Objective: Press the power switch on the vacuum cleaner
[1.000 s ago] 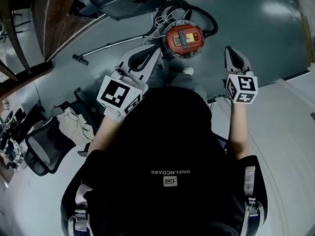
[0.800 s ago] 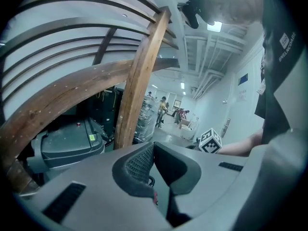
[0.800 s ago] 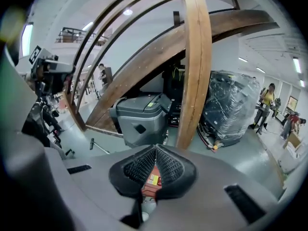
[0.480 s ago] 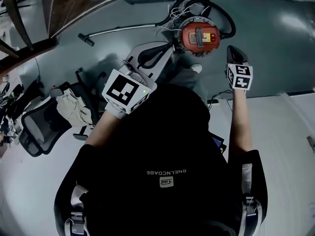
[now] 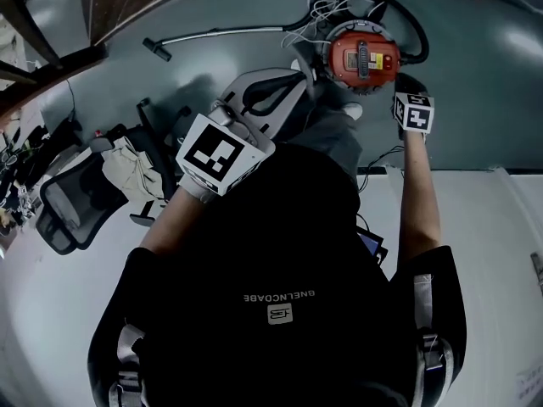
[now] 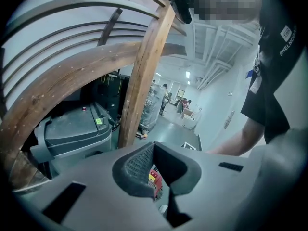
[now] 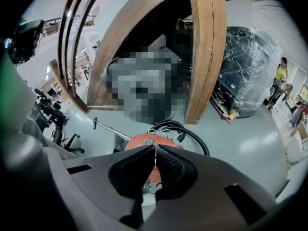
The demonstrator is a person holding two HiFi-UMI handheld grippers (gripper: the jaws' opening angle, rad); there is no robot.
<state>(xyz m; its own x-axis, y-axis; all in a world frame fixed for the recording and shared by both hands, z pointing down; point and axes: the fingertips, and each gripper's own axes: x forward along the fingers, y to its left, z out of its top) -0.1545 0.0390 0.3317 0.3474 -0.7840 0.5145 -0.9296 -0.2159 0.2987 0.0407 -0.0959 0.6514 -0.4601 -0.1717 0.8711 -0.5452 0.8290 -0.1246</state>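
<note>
Right gripper [image 5: 408,86] has pushed forward over last second, now just beside red top of vacuum cleaner [image 5: 365,58] on floor [image 5: 475,75]. Jaws together, empty. Left gripper [image 5: 288,85] also closed, hanging back. Switch press looks close; contact unclear.

One vacuum cleaner [image 5: 365,60], one hose [image 5: 413,39], one office chair [image 5: 61,214], two grippers [image 5: 295,76] [image 5: 410,81]

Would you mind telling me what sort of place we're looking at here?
Probably a warehouse or workshop hall: a wide smooth floor, a tall film-wrapped load, heavy curved wooden beams, and a canister vacuum cleaner standing on the floor.
</note>
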